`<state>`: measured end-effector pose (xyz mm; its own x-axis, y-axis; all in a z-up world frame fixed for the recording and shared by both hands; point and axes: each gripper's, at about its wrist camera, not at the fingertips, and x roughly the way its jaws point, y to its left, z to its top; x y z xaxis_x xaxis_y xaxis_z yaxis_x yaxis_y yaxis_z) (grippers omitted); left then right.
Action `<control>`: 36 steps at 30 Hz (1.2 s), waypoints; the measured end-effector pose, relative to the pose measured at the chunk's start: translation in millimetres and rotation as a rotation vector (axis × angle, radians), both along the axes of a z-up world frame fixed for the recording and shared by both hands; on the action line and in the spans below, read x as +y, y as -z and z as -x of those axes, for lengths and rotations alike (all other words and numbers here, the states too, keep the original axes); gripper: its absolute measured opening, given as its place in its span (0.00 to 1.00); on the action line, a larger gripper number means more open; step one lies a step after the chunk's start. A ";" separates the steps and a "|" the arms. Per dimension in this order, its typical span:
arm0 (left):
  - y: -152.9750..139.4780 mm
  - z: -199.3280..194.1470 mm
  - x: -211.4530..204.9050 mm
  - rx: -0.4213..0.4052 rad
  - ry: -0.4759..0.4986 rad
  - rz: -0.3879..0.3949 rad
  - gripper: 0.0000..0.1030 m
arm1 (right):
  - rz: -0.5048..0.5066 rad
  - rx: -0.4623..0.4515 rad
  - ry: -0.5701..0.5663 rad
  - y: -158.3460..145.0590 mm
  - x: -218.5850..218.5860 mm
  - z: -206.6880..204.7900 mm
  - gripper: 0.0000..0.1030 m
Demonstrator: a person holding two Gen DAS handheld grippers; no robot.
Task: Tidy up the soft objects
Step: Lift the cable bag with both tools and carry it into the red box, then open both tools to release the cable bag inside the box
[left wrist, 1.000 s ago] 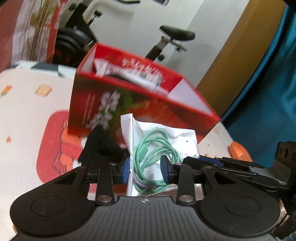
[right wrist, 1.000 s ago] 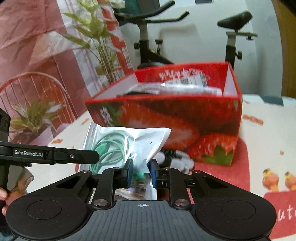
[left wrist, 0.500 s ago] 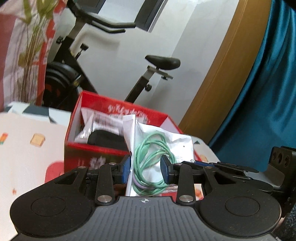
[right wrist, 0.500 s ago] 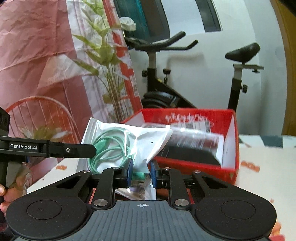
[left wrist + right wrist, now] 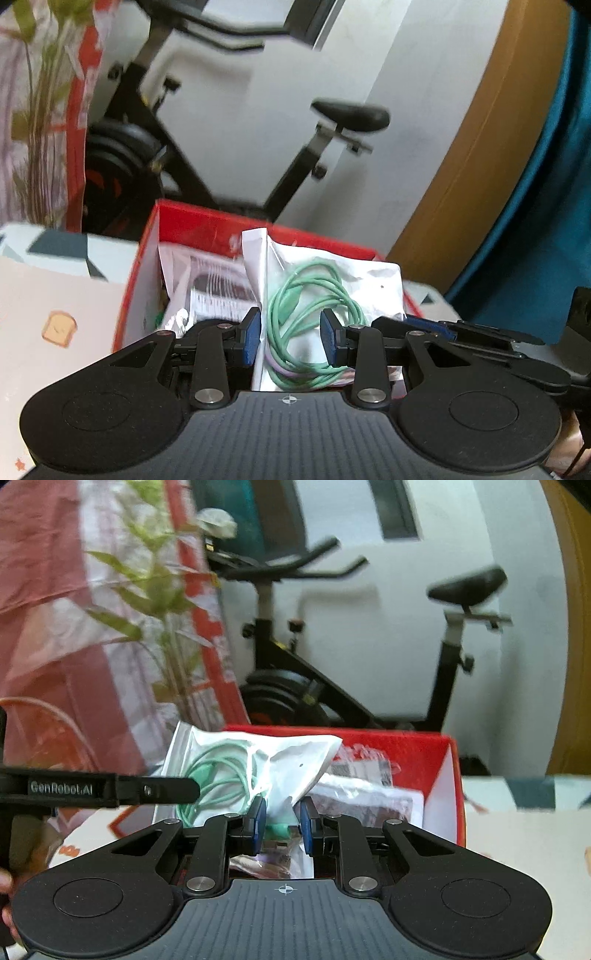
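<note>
Right hand-held gripper (image 5: 282, 825) hiding pouch (image 5: 258, 760) bottom, red box (image 5: 417, 746) blurred

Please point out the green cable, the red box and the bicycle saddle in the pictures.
green cable (image 5: 314, 325), left wrist view, on the coiled loops inside the clear bag.
red box (image 5: 439, 746), right wrist view, on the far wall's rim.
bicycle saddle (image 5: 351, 115), left wrist view, on the black seat top.

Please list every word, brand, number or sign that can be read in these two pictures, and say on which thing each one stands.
"GenRobot.AI": on the side of the left gripper, seen in the right wrist view.
White characters on the inner wall of the red box: too blurred to read.
Printed label on the packet in the box: too small and blurred to read.
The white bag with the green cable: no readable text.
</note>
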<state>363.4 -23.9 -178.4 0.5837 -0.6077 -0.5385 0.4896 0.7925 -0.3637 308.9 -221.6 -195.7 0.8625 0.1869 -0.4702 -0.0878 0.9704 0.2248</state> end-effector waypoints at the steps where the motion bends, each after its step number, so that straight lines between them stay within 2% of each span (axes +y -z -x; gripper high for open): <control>1: 5.2 -4.8 -1.1 0.038 0.005 0.001 0.35 | -0.006 0.026 0.010 5.2 -2.3 -3.8 0.18; 4: 19.5 -16.3 -6.1 0.119 0.022 -0.005 0.35 | 0.000 0.088 0.034 18.3 -7.4 -12.5 0.18; 8: 31.3 -24.0 -15.9 0.158 0.045 -0.063 0.35 | -0.034 0.163 0.074 34.6 -11.7 -21.0 0.18; 14: 39.1 -29.5 -23.7 0.205 0.065 -0.144 0.35 | -0.016 0.238 0.082 47.7 -10.6 -29.2 0.18; 19: 42.7 -35.7 -26.6 0.247 0.060 -0.169 0.35 | -0.024 0.291 0.094 53.8 -10.9 -34.9 0.19; 25: 45.1 -37.7 -31.1 0.238 0.059 -0.192 0.35 | -0.031 0.316 0.105 55.2 -12.0 -35.6 0.19; 27: 43.2 -35.7 -29.6 0.225 0.060 -0.194 0.36 | -0.019 0.315 0.114 53.4 -11.0 -35.7 0.23; 32: 32.2 -24.9 -30.7 0.170 0.059 -0.247 0.40 | 0.066 0.261 0.125 44.4 -5.5 -27.8 0.30; 34: 24.8 -18.1 -31.2 0.127 0.070 -0.262 0.48 | 0.090 0.227 0.126 39.0 -4.7 -21.1 0.33; 35: 19.9 -12.7 -30.2 0.098 0.072 -0.265 0.55 | 0.102 0.210 0.128 36.2 -4.0 -17.7 0.36; 36: 15.0 -7.3 -29.3 0.069 0.076 -0.264 0.60 | 0.109 0.188 0.132 33.3 -3.6 -13.4 0.42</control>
